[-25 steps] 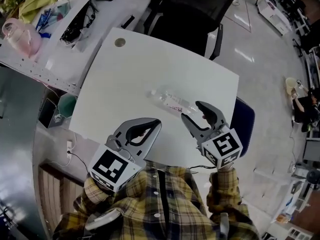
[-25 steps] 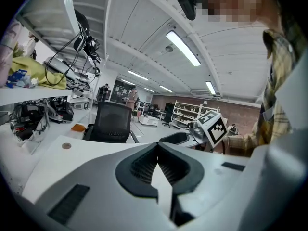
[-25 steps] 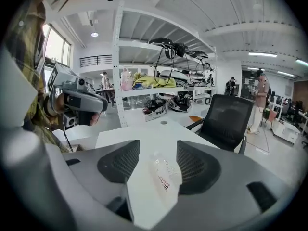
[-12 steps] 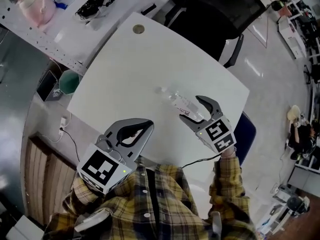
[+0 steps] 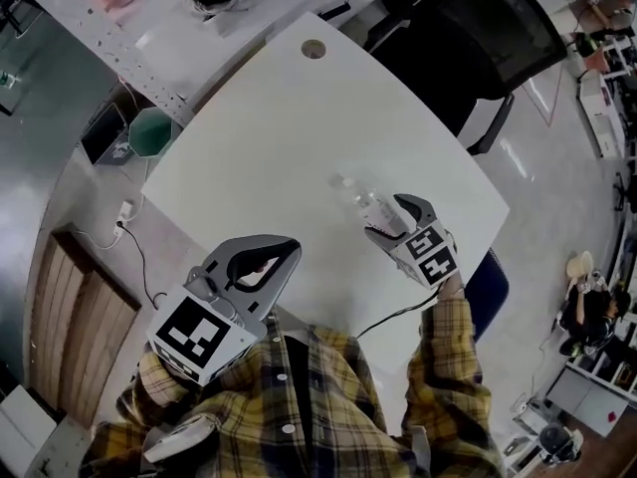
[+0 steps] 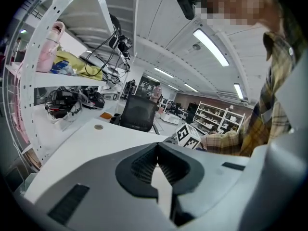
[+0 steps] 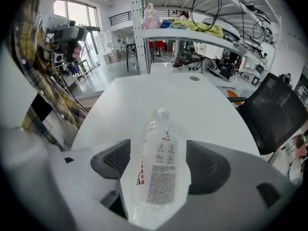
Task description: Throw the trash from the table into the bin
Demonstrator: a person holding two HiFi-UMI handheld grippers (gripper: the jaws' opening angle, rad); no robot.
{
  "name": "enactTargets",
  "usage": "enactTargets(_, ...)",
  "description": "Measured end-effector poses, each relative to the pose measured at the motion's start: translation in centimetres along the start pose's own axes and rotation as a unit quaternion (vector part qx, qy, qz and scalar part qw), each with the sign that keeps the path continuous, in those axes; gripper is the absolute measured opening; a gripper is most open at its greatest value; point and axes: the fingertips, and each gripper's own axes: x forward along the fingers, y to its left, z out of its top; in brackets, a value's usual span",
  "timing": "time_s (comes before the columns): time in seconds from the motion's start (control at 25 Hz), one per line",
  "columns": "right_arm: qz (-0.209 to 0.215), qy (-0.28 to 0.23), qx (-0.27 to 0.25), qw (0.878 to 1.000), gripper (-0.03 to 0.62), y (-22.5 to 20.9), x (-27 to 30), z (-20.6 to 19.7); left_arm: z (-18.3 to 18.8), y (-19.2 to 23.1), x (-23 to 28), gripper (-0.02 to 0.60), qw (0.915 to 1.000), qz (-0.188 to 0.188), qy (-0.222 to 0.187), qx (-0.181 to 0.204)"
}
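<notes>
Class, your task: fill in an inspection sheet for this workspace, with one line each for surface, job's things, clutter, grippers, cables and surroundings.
Surface: white table, holding only the bottle; round grommet near its far edge.
Job's things: clear plastic bottle lying on its side; green bin on the floor beside the table.
Clutter: nothing seen on the table.
Grippers: left gripper shut, empty; right gripper open, its jaws have just been opening, with the bottle between them but not pressed.
Cables: black cable trailing from the right gripper; floor lead by the wall.
Surroundings: black office chair; shelving bench with gear.
</notes>
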Motion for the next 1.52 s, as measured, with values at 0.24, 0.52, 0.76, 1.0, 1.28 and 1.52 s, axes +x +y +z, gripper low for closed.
enactTargets(0.24, 0.018, 0.051, -0.005, 0.999, 0.337, -0.1, 2.5, -1.8, 0.0, 0.8, -0.5, 0.008, 0.9997, 0.009, -0.015, -0.017)
enactTargets(0.52, 0.037, 0.075, -0.004, 0.997, 0.336, -0.1, 3.9, -2.6, -0.1, 1.1, -0.9, 0.008, 0.9993, 0.016, -0.017, -0.031)
enactTargets(0.76, 0.06, 0.083, 0.004, 0.995, 0.314, 0.2, 4.3, -2.8, -0.3, 1.1, -0.9, 0.008, 0.9992, 0.014, -0.017, -0.034)
enactTargets(1.0, 0.053, 0.073, 0.004, 0.996, 0.305, 0.7, 3.9, -2.3, -0.1, 0.6, -1.0, 0.008, 0.9995, 0.007, -0.016, -0.027)
enactTargets(1.28, 0.021, 0.036, 0.028, 0.999, 0.304, 2.0, 1.6, -0.3, 0.1, -0.7, -1.3, 0.008, 0.9996, -0.027, -0.011, 0.004)
enactTargets(1.52, -0.034, -0.014, 0.099, 0.994, 0.304, 3.1, -1.8, 0.1, 1.4, -2.6, 0.2, 0.008, 0.9914, -0.121, -0.012, 0.049)
